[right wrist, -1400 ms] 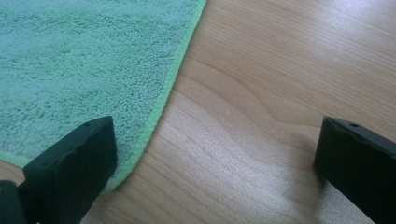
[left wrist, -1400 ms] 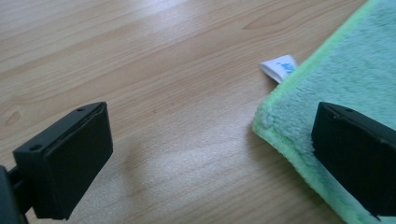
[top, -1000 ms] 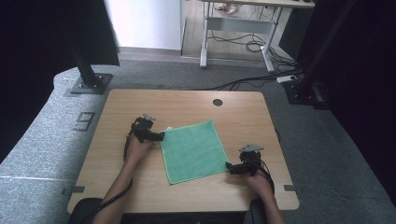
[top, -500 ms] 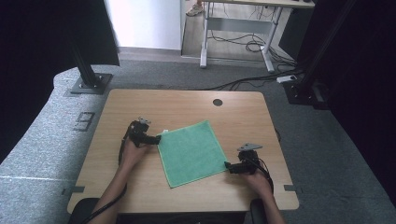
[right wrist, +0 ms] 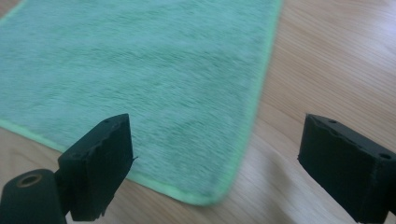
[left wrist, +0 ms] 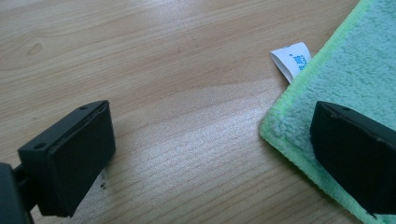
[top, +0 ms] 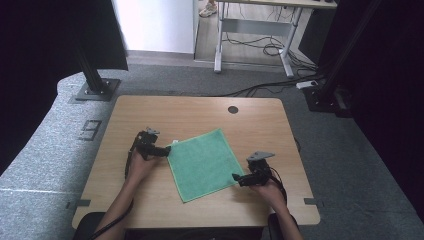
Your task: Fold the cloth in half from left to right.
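The square green terry cloth [top: 204,163] lies flat near the centre of the light wooden bench [top: 250,120], rotated slightly, with a white label [left wrist: 293,59] at its 10 o'clock corner. The left claw [top: 165,149] sits at that corner, released, jaws straddling the cloth edge. The right claw [top: 237,178], at the cloth's 4 o'clock corner, has just been closing slightly yet stands released, nothing gripped.
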